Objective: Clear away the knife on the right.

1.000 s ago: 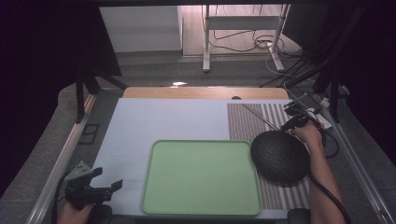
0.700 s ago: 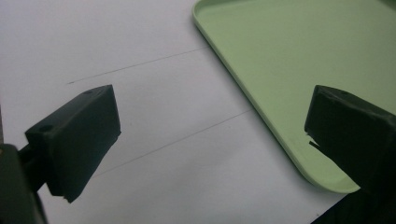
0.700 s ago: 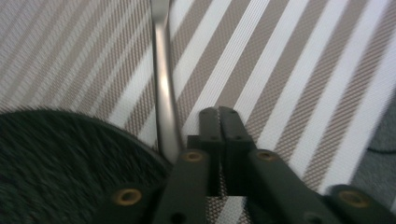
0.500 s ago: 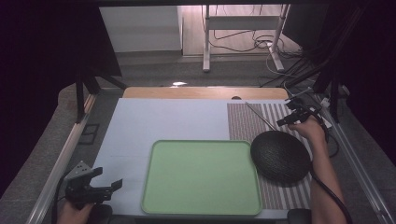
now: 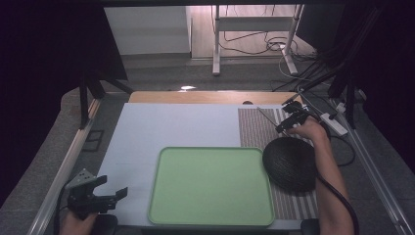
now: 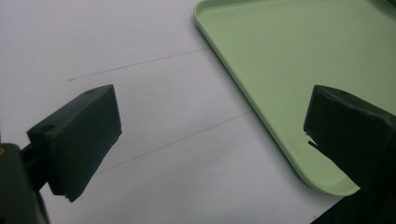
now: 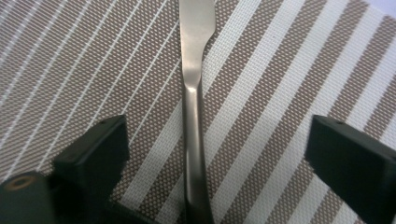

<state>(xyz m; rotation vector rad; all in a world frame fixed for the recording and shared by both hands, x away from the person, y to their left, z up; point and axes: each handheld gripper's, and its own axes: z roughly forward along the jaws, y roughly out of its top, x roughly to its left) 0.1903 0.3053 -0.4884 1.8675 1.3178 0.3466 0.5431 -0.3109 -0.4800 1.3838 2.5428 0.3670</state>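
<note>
The utensil [image 7: 194,135] is a slim piece of brushed metal (its working end is out of sight). Its handle widens toward the far end and has a slight bend midway. It lies flat on the striped mat [image 7: 280,84], running slantwise across the stripes.

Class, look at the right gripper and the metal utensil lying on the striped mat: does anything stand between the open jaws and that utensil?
Nothing visible does. The right gripper hangs open directly over the metal utensil on the striped mat.
</note>
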